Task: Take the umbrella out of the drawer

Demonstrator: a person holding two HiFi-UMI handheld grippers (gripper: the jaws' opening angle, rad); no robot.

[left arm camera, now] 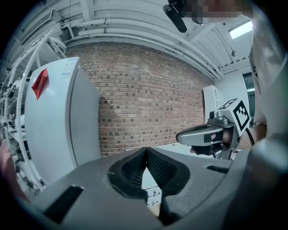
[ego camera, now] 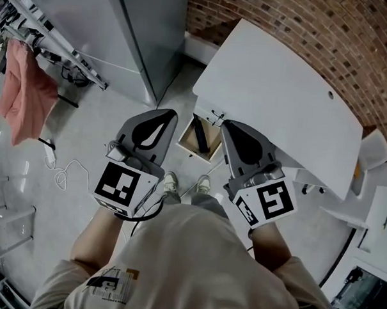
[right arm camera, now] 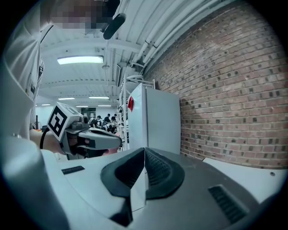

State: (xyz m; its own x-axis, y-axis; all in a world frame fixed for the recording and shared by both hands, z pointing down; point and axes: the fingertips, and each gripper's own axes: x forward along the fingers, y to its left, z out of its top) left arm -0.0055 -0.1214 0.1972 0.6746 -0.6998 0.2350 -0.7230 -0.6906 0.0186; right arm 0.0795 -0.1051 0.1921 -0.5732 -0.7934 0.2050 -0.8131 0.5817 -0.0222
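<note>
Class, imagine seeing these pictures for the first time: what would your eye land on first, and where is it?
Two grey grippers dominate the middle of the head view: the left gripper and the right gripper, both shut and empty, point toward an open drawer under the white table. A dark umbrella lies in that drawer. At far left hangs a salmon-pink cloth.
</note>
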